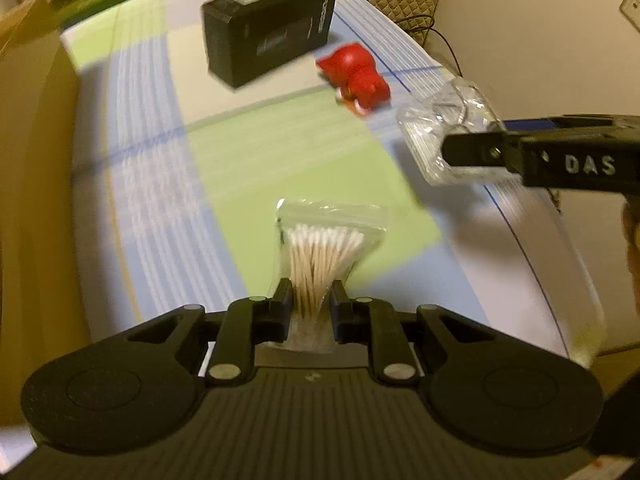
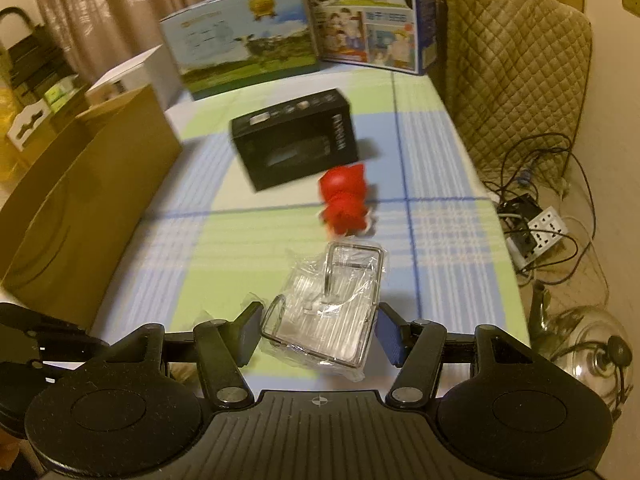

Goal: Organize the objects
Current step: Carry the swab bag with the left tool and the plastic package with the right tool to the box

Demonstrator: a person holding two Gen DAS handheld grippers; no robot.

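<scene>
Cotton swabs, one bagged bundle [image 1: 320, 256], sit pinched at mid-length between the fingers of the left gripper [image 1: 311, 304], whose jaws are drawn close together on the bag; the white tips fan out ahead of the fingers, above the checked worktop [image 1: 248, 148]. One clear plastic-wrapped case [image 2: 328, 308] with wire bails lies between the blue pads of the right gripper [image 2: 316, 334]; those jaws stand wide, one on each side of the case, and whether the pads press it I cannot tell. In the left wrist view the right gripper reaches in from the right side over that same case.

Ahead of both grippers stand one red figurine [image 2: 344, 204] and, just beyond it, one black box [image 2: 294, 138]. One open cardboard box [image 2: 88, 200] is off to the left of the right gripper. Two printed cartons [image 2: 248, 40] stand at the far end of the worktop, and one power strip [image 2: 538, 236] with cables lies on the floor to the right.
</scene>
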